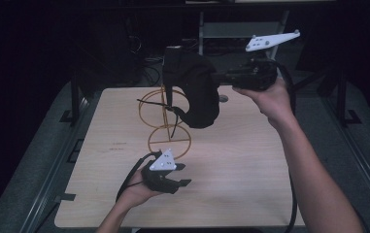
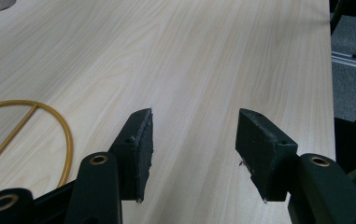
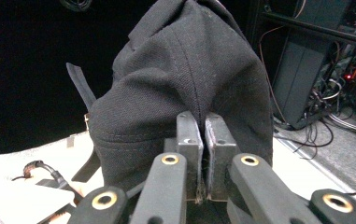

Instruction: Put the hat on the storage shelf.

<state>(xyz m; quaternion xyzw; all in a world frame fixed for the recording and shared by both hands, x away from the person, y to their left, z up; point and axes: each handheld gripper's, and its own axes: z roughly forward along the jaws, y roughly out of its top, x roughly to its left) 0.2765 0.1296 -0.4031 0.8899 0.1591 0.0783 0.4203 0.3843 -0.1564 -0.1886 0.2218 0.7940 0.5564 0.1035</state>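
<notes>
Overhead, the right gripper (image 1: 221,77), clamped on the black cap (image 1: 197,92), holds it just above the gold wire stand (image 1: 165,116), while the left gripper (image 1: 182,174) waits apart, nearer the stand's base.

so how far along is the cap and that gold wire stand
Done: the right gripper is shut on the black cap, pinching the cloth and holding it in the air above the gold wire stand.
In hand: the cap hangs beside the stand's top ring; I can't tell if it touches.
Left: whichever way the cap is going, it isn't set down yet. The left gripper is open and empty over the table.
</notes>
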